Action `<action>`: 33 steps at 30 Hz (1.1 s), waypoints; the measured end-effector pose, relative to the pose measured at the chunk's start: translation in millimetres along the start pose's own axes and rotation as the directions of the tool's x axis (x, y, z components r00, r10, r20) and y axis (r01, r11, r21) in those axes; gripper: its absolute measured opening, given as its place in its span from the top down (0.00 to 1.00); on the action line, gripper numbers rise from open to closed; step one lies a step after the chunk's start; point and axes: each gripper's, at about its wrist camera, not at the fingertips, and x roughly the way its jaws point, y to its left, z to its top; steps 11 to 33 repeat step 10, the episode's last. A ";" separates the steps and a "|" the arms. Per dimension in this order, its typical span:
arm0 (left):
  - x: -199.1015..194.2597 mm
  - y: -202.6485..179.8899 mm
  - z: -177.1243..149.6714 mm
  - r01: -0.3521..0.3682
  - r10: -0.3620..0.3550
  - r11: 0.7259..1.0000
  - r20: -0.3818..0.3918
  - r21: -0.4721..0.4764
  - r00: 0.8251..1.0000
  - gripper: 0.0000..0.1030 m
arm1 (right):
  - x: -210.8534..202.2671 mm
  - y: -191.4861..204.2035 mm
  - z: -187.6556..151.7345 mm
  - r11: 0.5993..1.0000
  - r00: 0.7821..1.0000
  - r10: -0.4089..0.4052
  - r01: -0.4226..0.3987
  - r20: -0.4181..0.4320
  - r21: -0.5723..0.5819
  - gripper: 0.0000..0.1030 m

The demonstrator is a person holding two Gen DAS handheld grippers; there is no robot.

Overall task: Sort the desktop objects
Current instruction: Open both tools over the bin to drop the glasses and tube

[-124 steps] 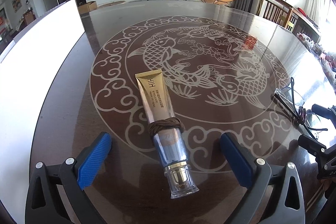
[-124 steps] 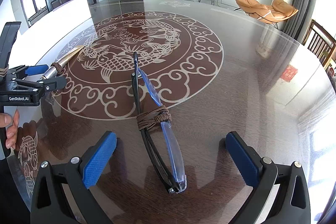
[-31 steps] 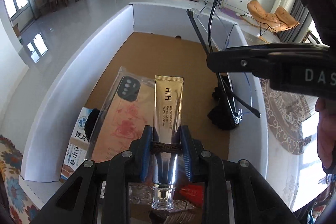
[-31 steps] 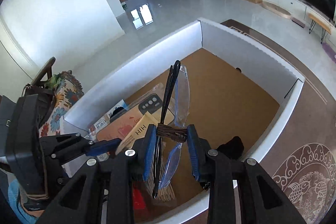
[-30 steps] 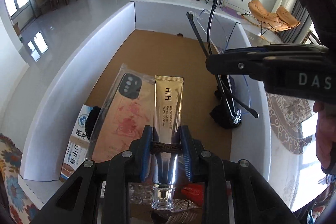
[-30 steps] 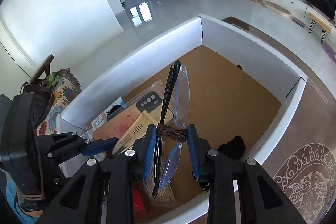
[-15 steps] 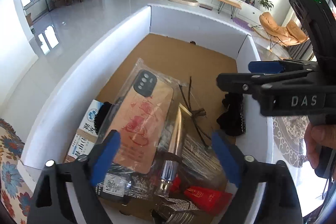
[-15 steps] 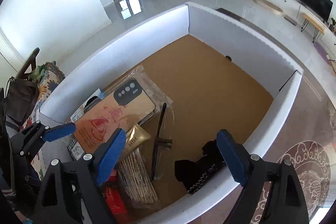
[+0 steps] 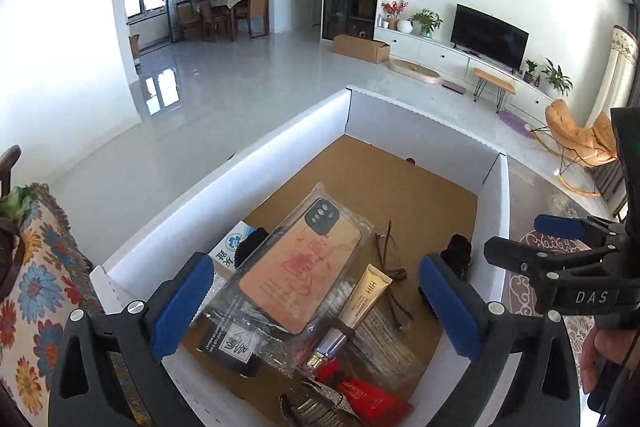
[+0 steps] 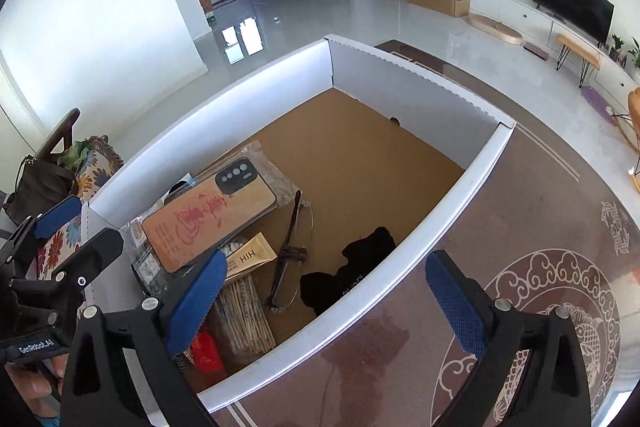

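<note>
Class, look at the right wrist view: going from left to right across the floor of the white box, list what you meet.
phone case → gold tube → glasses → black cloth

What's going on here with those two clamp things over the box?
A person is tidying small things off a table into a white cardboard box, using a handheld gripper in each hand. Both the left gripper and the right gripper hang above the box with nothing between their blue pads, their jaws opening. The gold cream tube and the folded glasses lie inside on the box floor, next to a packaged phone case and a black cloth item.
</note>
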 end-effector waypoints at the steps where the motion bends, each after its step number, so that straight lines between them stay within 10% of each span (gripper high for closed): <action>1: 0.5 -1.1 -1.2 -0.003 0.003 1.000 -0.009 -0.002 1.000 0.00 | 0.7 0.5 -2.1 1.000 1.000 0.001 -0.001 -0.001 -0.003 0.03; 33: -7.5 6.3 -9.5 -0.052 0.054 0.996 0.023 -0.076 0.998 0.00 | 5.1 -1.0 -2.8 1.000 1.000 0.002 -0.002 0.000 0.014 0.03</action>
